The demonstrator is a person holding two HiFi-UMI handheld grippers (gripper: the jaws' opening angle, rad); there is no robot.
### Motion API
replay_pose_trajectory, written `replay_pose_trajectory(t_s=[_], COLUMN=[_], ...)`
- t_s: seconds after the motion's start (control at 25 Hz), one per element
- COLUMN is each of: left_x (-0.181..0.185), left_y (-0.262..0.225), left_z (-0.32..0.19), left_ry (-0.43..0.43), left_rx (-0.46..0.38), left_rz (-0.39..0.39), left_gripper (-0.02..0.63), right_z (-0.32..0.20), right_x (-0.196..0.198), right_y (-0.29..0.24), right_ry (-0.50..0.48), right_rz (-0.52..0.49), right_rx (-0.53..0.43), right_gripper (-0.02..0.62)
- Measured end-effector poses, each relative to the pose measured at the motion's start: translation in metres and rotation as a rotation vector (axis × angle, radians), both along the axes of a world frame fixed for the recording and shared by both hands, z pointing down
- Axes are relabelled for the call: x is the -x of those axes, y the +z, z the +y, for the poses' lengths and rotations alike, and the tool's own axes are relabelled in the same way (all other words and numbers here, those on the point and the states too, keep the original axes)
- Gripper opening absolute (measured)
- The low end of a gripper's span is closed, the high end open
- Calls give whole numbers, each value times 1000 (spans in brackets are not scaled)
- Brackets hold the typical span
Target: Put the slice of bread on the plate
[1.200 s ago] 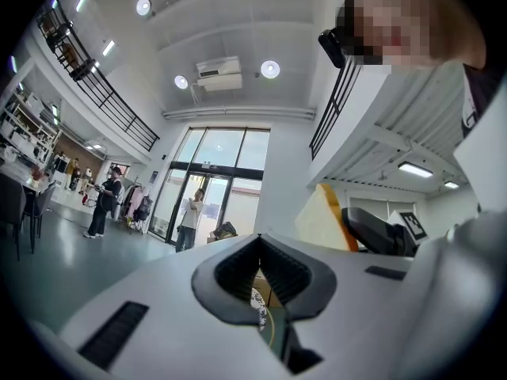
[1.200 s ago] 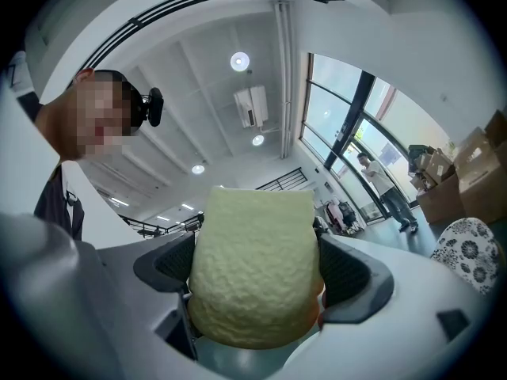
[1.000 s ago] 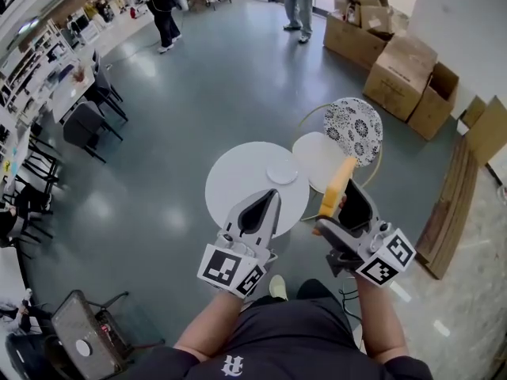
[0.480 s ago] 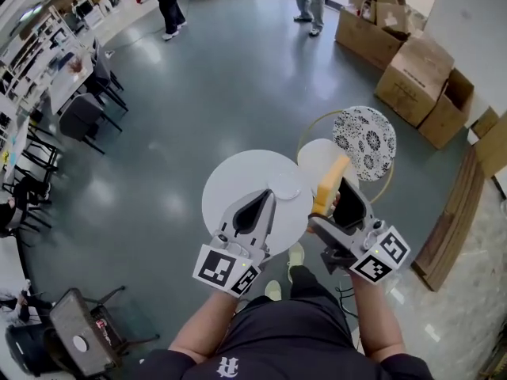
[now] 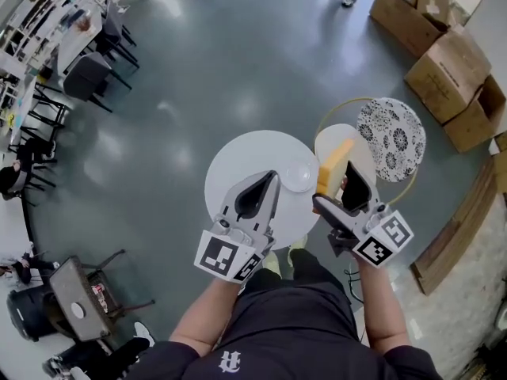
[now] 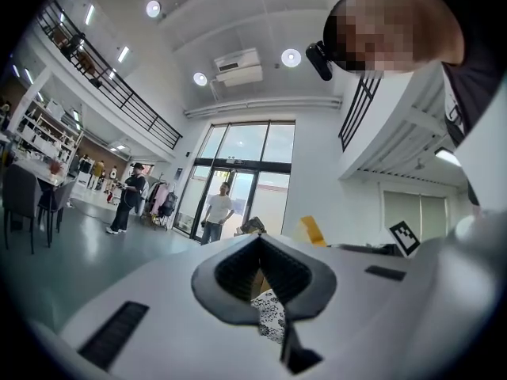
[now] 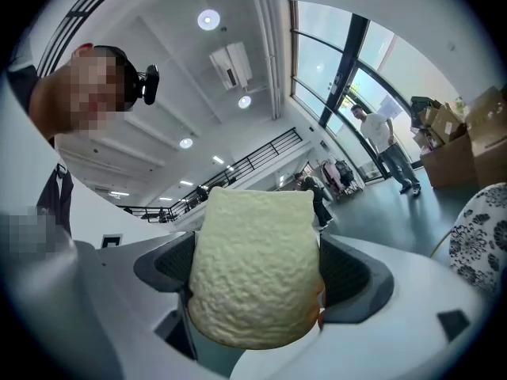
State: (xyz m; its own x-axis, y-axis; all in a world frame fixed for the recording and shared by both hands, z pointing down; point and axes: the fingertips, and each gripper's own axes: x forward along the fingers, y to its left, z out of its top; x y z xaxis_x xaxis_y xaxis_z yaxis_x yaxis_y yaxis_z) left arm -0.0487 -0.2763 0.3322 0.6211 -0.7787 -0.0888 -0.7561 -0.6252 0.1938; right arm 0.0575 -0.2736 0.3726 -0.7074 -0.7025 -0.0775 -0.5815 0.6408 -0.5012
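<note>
Both bare forearms reach forward from the person's dark shirt, each fist round a tool angled towards 1 o'clock above a grey floor [image 5: 198, 70]. The right tool [image 5: 342, 182] is clamped on the slice of bread [image 5: 334, 163], which stands on end between the jaws and sticks out well beyond their tips. It hangs in the air at 3 o'clock of the small white plate [image 5: 299, 176], over the gap between the round white worktop [image 5: 238, 165] and a smaller white round top [image 5: 336, 135]. Seen along the jaws, the slice shows a pale cream, pebbly face with rounded corners and fills the space between the dark pads. From above, its edge is golden orange. The left tool [image 5: 270, 182] hovers over the worktop with its jaws closed and nothing between them, its tip at 8 o'clock of the plate. A black-and-white patterned disc [image 5: 390, 139] lies at 2 o'clock of the bread.
</note>
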Motion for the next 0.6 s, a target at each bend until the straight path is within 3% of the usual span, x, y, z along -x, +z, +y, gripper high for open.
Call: replay_pose_trajectory(t_s=[0.6], left_x=[9], left_y=[132], left_z=[-35], left_ry=[38], left_rx=[57], left_rz=[-18], left_gripper=[5], right_z=[-36], right_x=[18], right_y=[150], right_ry=[21], right_rz=[63], right_rx=[108], right_gripper=[492])
